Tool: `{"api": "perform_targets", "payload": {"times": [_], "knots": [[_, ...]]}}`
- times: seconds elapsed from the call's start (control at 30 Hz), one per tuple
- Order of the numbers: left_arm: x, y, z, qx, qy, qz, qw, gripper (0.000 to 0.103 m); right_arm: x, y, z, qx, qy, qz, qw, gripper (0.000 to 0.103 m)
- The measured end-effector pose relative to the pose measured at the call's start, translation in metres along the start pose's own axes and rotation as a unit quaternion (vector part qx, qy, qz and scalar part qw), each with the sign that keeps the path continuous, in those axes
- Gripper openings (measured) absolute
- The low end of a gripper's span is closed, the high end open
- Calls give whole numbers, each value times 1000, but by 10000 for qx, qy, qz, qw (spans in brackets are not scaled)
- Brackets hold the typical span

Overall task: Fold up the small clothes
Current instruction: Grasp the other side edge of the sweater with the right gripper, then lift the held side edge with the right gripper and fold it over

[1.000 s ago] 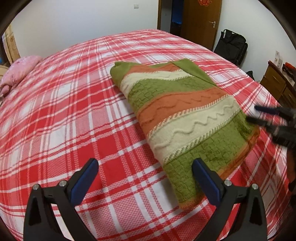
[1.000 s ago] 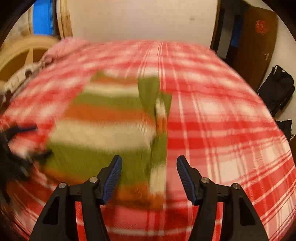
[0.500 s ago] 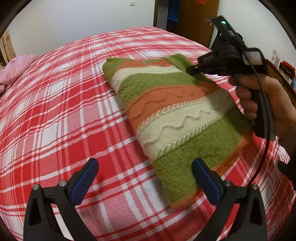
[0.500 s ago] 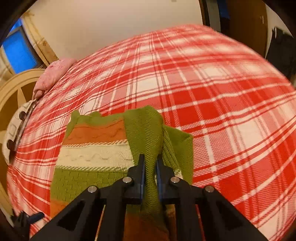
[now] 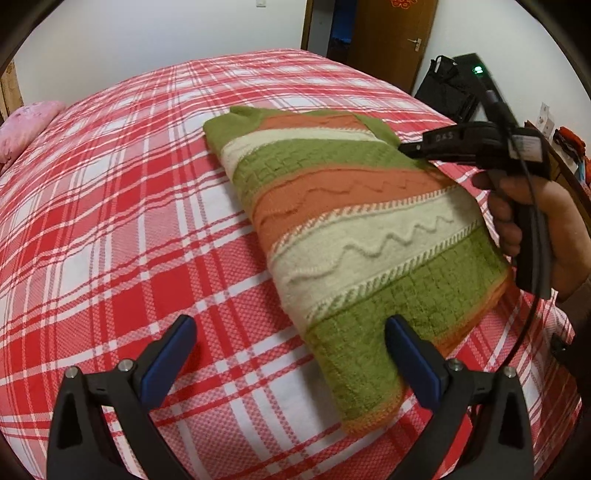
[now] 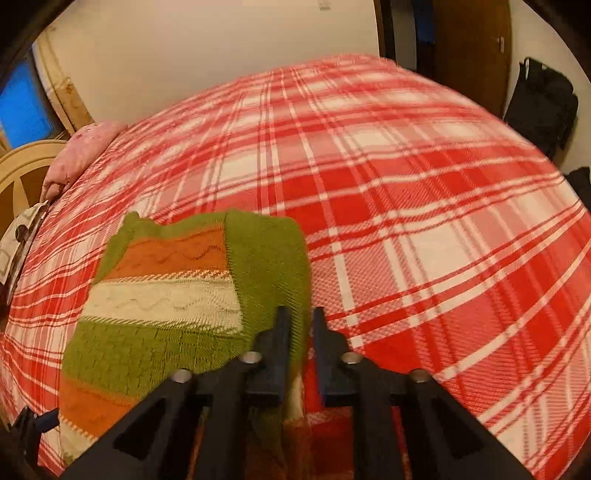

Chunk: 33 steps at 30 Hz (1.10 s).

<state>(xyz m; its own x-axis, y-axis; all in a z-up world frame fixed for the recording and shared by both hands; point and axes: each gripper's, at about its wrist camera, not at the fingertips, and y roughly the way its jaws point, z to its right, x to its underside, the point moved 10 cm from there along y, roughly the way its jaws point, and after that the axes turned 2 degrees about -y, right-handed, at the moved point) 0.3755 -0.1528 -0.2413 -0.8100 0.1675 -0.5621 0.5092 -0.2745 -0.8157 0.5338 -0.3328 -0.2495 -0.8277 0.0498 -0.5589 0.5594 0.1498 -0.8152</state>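
A folded knit sweater [image 5: 354,229] with green, orange and cream stripes lies on the red plaid bed. My left gripper [image 5: 291,354] is open, low over the sweater's near green hem, its right finger above the fabric. My right gripper [image 6: 300,325] is shut on the sweater's green sleeve [image 6: 269,258] and holds that fold slightly raised along the sweater's right edge. In the left wrist view the right gripper [image 5: 417,149] shows at the sweater's far right side, held by a hand.
The red plaid bedspread [image 5: 110,221] covers the whole bed. A pink pillow [image 5: 26,125] lies at the far left. A wooden door [image 5: 391,33], a black bag [image 5: 447,88] and a dresser [image 5: 565,166] stand beyond the bed's right side.
My right gripper closed on the green sleeve and has lifted and drawn it along the sweater's right edge. My left gripper stayed open, drifting slightly over the near hem.
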Motion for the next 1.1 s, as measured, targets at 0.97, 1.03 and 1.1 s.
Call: {"api": "perform_targets", "payload": {"times": [0.97, 1.03, 1.1], "knots": [[0, 4, 2, 328, -817, 71, 9961, 103, -11, 17, -5, -1224, 285, -177, 9919, 54], [0, 10, 4, 375, -824, 28, 9959, 103, -13, 25, -5, -1294, 290, -144, 9911, 54], [-1, 12, 5, 452, -885, -6, 9950, 103, -17, 30, -5, -1421, 365, -90, 9891, 54]]}}
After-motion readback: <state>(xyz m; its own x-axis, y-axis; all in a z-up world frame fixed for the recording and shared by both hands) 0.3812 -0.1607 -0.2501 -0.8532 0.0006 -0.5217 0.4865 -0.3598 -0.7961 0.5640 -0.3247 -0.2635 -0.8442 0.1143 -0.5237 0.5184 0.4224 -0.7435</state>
